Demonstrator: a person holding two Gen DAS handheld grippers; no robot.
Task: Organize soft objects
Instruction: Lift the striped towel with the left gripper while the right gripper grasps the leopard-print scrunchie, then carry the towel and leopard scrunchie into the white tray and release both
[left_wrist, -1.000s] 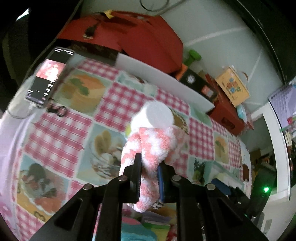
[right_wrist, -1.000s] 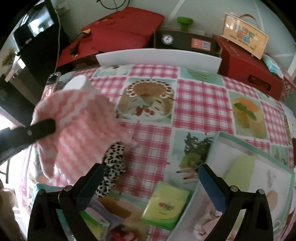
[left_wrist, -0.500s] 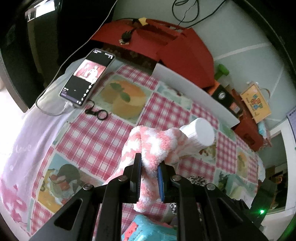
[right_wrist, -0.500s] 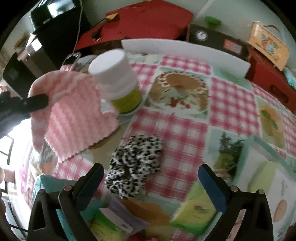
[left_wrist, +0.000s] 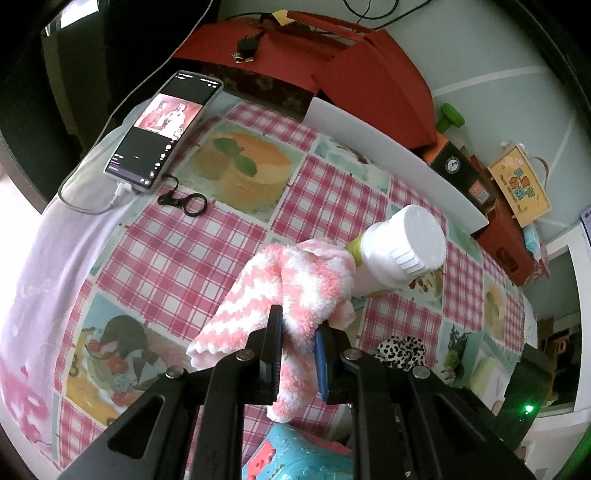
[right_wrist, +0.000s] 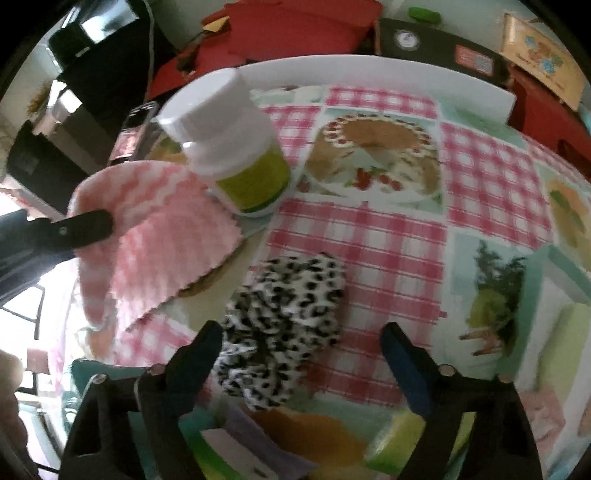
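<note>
A pink-and-white fluffy cloth (left_wrist: 295, 273) hangs in my left gripper (left_wrist: 297, 325), which is shut on its folded middle just above the checked tablecloth (left_wrist: 177, 258). From the right wrist the same cloth (right_wrist: 159, 229) droops at the left, with one left finger (right_wrist: 85, 227) across it. A leopard-print scrunchie (right_wrist: 284, 306) lies on the table between the jaws of my right gripper (right_wrist: 301, 334). Those jaws are closing; the right pad still stands clear of the scrunchie. The scrunchie (left_wrist: 400, 350) also shows low right in the left wrist view.
A white-capped bottle (right_wrist: 236, 147) with a green label stands just behind the cloth. A phone (left_wrist: 166, 125) on a cable and a key clip (left_wrist: 184, 201) lie far left. A teal-rimmed box (right_wrist: 554, 258) sits right, a green packet (right_wrist: 395, 443) near the front edge. Red bags (left_wrist: 332, 48) line the back.
Both grippers have sunk toward the table. The scrunchie has come between the right jaws, which have narrowed. The left gripper keeps its hold on the cloth, now beside the bottle.
</note>
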